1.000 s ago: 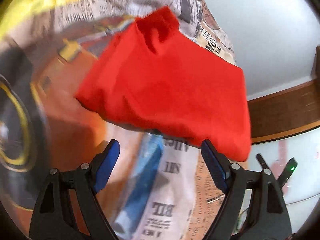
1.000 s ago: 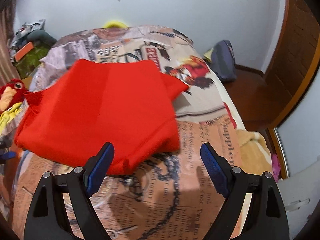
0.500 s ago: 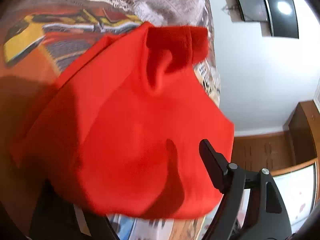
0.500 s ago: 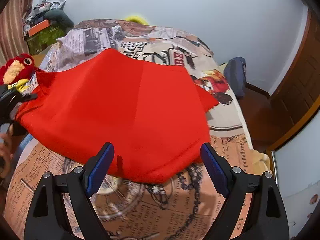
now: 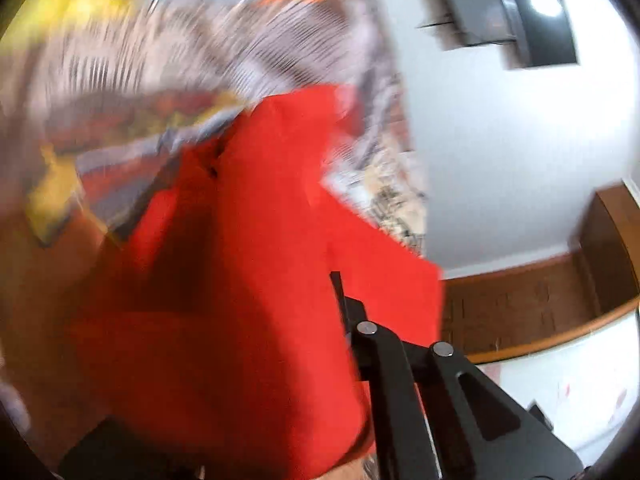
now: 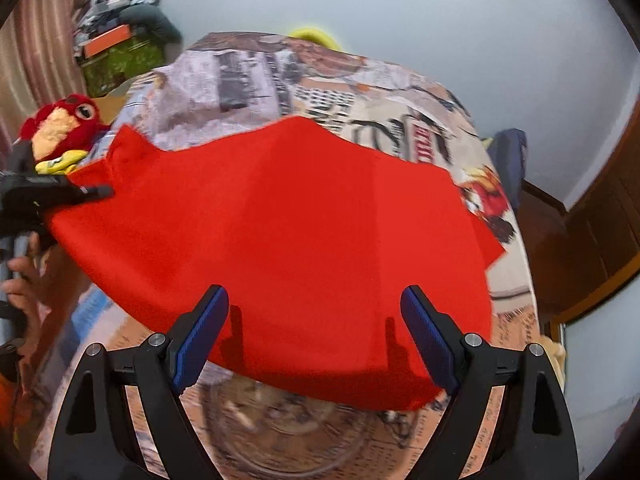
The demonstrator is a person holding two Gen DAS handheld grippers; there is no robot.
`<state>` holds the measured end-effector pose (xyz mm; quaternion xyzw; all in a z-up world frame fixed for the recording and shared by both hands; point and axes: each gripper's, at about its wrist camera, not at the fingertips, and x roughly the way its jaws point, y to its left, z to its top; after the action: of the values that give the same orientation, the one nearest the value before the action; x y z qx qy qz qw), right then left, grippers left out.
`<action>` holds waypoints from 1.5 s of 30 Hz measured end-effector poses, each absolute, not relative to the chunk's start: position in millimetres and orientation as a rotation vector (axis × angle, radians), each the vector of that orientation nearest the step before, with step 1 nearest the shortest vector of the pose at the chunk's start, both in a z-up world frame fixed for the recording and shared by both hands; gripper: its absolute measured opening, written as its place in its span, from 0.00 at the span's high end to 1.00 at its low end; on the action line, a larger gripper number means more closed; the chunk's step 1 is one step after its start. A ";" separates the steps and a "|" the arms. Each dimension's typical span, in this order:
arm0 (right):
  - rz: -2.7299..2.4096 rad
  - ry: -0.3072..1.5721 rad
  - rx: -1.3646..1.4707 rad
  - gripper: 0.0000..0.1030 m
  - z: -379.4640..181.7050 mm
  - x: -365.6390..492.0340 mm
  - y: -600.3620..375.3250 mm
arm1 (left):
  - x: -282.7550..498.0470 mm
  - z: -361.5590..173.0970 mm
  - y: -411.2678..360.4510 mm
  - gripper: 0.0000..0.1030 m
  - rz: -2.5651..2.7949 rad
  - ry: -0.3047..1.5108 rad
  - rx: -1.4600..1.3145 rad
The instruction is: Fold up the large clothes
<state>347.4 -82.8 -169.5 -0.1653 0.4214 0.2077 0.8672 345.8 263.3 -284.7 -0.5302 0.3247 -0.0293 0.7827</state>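
Note:
A large red garment [image 6: 296,232] lies spread over the bed, with one sleeve poking out at the right. In the right wrist view my left gripper [image 6: 96,191] pinches the garment's left edge, held by a person's hand [image 6: 20,280]. The blurred left wrist view shows the red garment [image 5: 240,300] draped over one finger, the jaws of my left gripper [image 5: 334,280] closing tight on the fabric. My right gripper [image 6: 314,304] hovers open over the garment's near edge, the blue pads wide apart and pressing on nothing.
The bed's newspaper-print sheet [image 6: 280,80] runs to the far wall. A red plush bird [image 6: 64,128] sits at the left, with piled boxes [image 6: 120,40] behind it. A blue bag [image 6: 508,160] and wooden doors [image 6: 600,220] stand to the right.
My left gripper has gone from wide open to shut on the garment's edge, with the cloth bunching over it. My right gripper has moved in over the garment's near edge, still open.

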 end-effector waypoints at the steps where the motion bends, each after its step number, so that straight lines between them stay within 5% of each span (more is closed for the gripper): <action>1: 0.454 0.884 -0.350 0.17 -167.2 347.3 -74.5 | 344.9 -270.9 263.8 0.94 -0.066 0.692 -1.114; 6: 0.564 0.908 -0.338 0.17 -167.6 344.5 -34.1 | 323.2 -191.0 255.7 0.94 -0.009 0.604 -0.887; 14: 0.743 1.107 -0.232 0.17 -211.0 343.1 18.3 | 313.3 -141.6 232.3 0.95 0.101 0.583 -0.681; 23: 0.586 0.911 -0.225 0.17 -159.2 328.2 -74.3 | 364.2 -109.8 114.6 0.95 -0.005 0.613 -0.433; 28: 0.436 0.942 -0.105 0.17 -156.5 336.1 -161.2 | 401.4 -127.9 25.1 0.94 -0.195 0.701 -0.396; 37: 0.316 1.016 0.005 0.17 -170.3 322.5 -252.5 | 431.1 -245.5 -67.5 0.94 -0.304 1.094 -0.225; 39: 0.309 1.020 0.019 0.17 -168.3 321.3 -259.3 | 425.3 -244.2 -65.2 0.90 -0.301 1.083 -0.211; 43: 0.305 0.996 0.028 0.17 -157.7 314.6 -264.9 | 405.5 -223.7 -59.8 0.57 -0.381 1.090 -0.245; 45: 0.323 0.977 0.037 0.17 -150.2 313.5 -263.1 | 385.3 -204.0 -58.8 0.52 -0.391 1.042 -0.203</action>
<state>313.5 -263.1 -150.2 0.0179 0.4671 0.1544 0.8705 385.3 -58.8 -204.0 -0.0961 0.4936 -0.1853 0.8443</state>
